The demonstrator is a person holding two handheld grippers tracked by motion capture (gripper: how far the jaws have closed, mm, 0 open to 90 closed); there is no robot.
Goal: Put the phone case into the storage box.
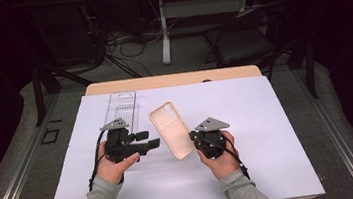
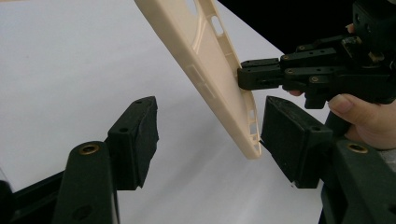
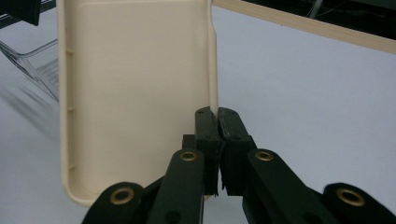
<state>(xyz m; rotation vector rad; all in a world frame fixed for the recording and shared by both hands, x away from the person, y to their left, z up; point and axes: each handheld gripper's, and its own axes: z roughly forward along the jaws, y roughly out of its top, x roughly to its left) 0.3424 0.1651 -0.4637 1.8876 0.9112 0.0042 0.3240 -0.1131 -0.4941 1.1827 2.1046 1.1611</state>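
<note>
A cream phone case [image 1: 170, 129] is held tilted above the white sheet, its open inner side up. My right gripper [image 1: 195, 138] is shut on the case's side rim near the lower end; in the right gripper view the jaws pinch that rim of the case [image 3: 135, 93] at the fingertips [image 3: 217, 119]. My left gripper [image 1: 150, 138] is open, pointing right at the case. In the left gripper view the case [image 2: 205, 70] hangs between and above its spread jaws [image 2: 210, 135], its lower corner close to the right pad [image 2: 289, 135]; whether it touches is unclear. The right gripper [image 2: 261, 77] shows there too.
A clear plastic package tray [image 1: 122, 106] lies on the white sheet [image 1: 267, 119] behind the left gripper, also visible as the tray [image 3: 35, 63] in the right gripper view. The wooden table edge [image 1: 172, 80] runs along the back. A chair and cables stand beyond the table.
</note>
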